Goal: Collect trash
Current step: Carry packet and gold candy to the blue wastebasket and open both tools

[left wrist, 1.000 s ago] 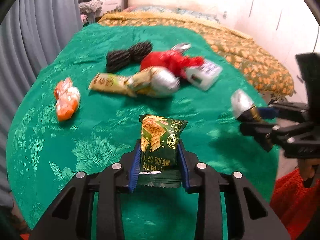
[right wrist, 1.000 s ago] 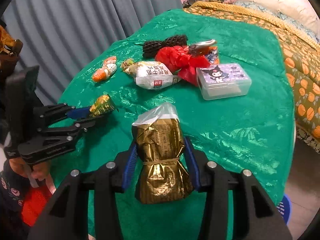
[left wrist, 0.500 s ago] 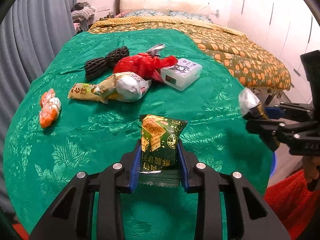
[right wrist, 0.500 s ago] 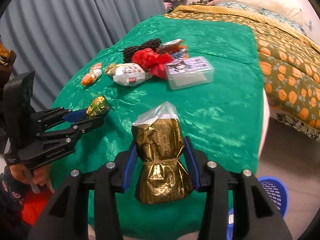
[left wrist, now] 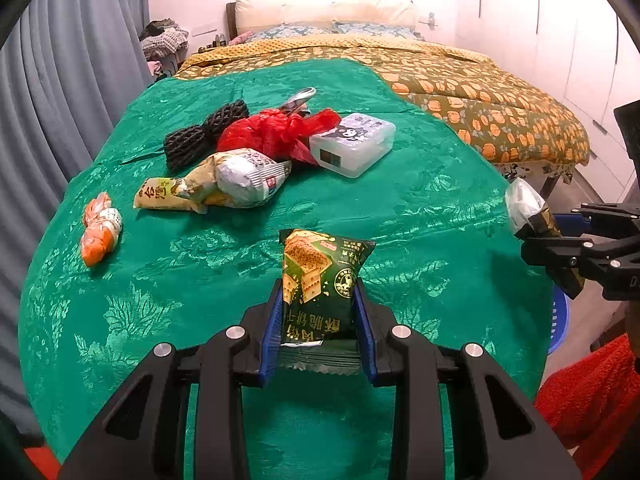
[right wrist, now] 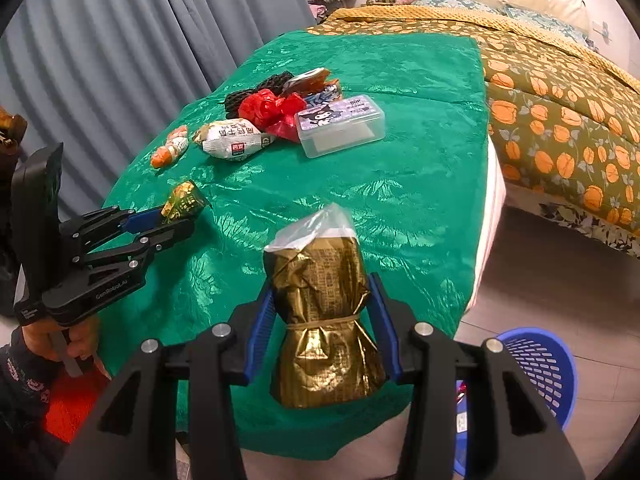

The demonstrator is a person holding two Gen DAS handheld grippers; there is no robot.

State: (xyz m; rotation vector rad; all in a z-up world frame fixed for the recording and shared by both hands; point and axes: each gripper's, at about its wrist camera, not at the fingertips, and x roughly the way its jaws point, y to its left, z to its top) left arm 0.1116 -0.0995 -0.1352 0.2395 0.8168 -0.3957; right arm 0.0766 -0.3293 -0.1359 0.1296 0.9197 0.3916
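Observation:
My left gripper (left wrist: 318, 304) is shut on a dark green biscuit packet (left wrist: 320, 280), held above the green tablecloth (left wrist: 420, 200). My right gripper (right wrist: 324, 300) is shut on a crumpled gold foil bag (right wrist: 324, 320) with a clear plastic top, at the table's right edge. A blue trash basket (right wrist: 536, 364) stands on the floor low right. Trash lies on the table: an orange wrapper (left wrist: 100, 232), a yellow and white snack bag (left wrist: 236, 180), a red plastic bag (left wrist: 276, 132), black netting (left wrist: 204, 132) and a clear plastic box (left wrist: 352, 144).
A bed with an orange patterned cover (right wrist: 560, 100) stands beyond the table on the right. Grey curtains (right wrist: 140, 40) hang on the left. The tiled floor (right wrist: 560, 280) lies between table and bed. The left gripper shows in the right wrist view (right wrist: 180, 212).
Both grippers have pulled back from the table with their packets still held. The right one has swung rightwards, so the blue basket has come more into view.

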